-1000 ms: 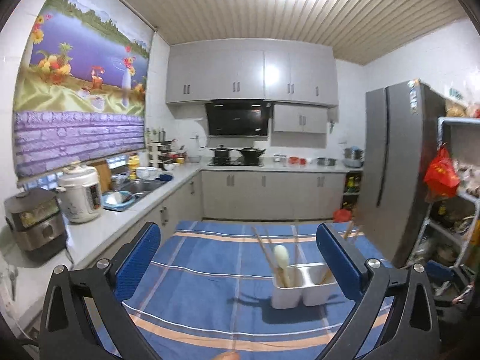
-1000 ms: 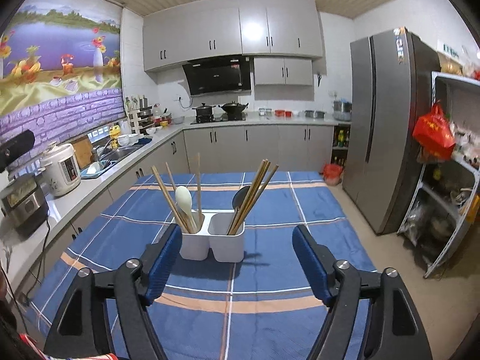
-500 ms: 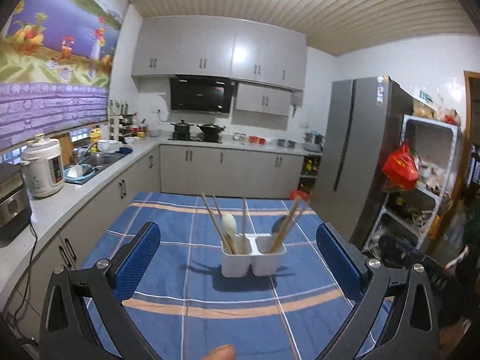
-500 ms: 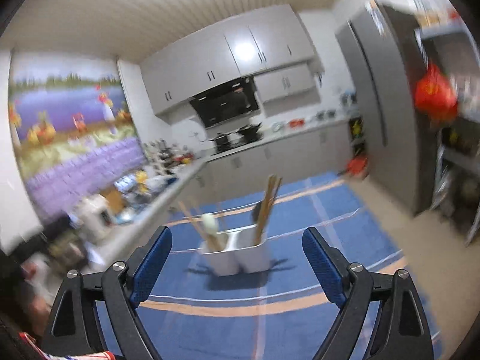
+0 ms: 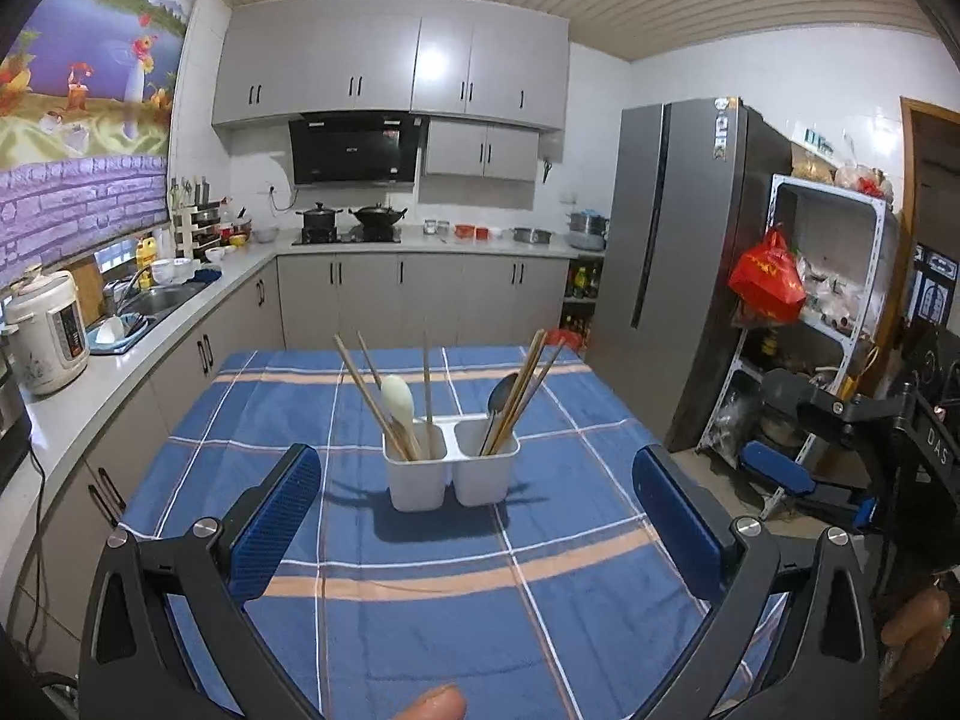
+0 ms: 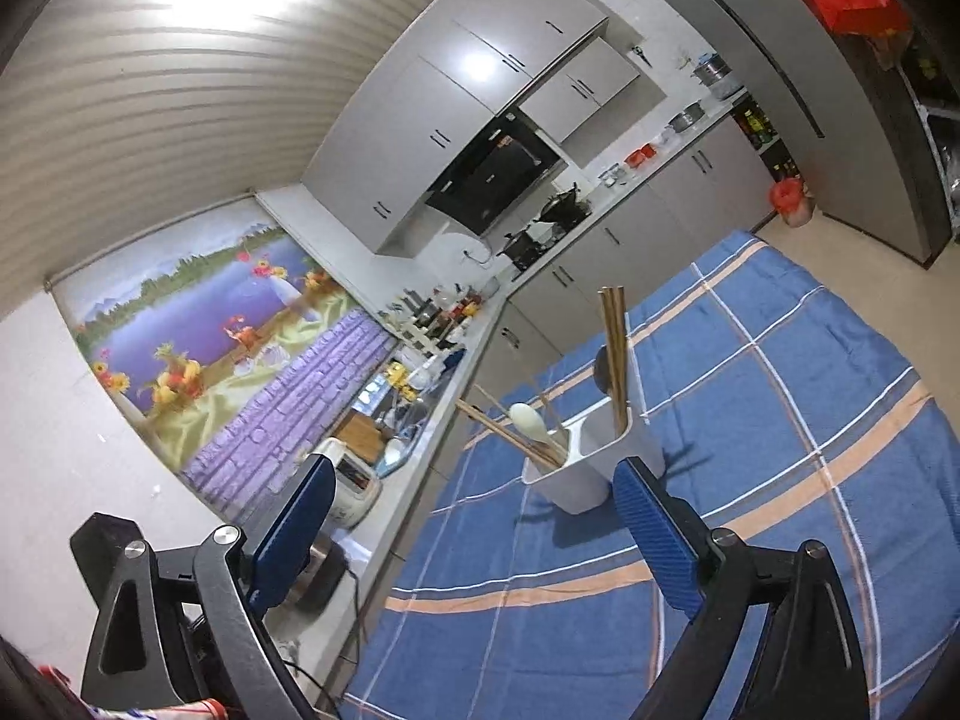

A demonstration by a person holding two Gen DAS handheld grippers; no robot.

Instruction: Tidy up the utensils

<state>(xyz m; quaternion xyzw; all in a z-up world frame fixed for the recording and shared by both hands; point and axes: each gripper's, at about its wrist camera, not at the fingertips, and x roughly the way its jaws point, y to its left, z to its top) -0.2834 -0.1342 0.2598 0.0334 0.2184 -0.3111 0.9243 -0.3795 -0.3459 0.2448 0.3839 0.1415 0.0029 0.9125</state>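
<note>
Ahead, utensil holder (image 5: 451, 468) beyond open left claw (image 5: 477, 525), untouched.

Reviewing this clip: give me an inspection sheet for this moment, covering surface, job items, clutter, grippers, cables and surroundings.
Surface: table under a blue plaid tablecloth, flat.
Job's things: white two-compartment holder upright on the cloth; left compartment holds a white spoon and chopsticks; right compartment holds a dark metal spoon and more chopsticks.
Clutter: nothing seen on the cloth besides the holder.
Grippers: left gripper open, empty, facing the holder; right gripper open, empty, its view strongly tilted.
Cables: a black cord hangs at the counter edge.
Surroundings: rice cooker, sink, stove with pots, refrigerator.
</note>
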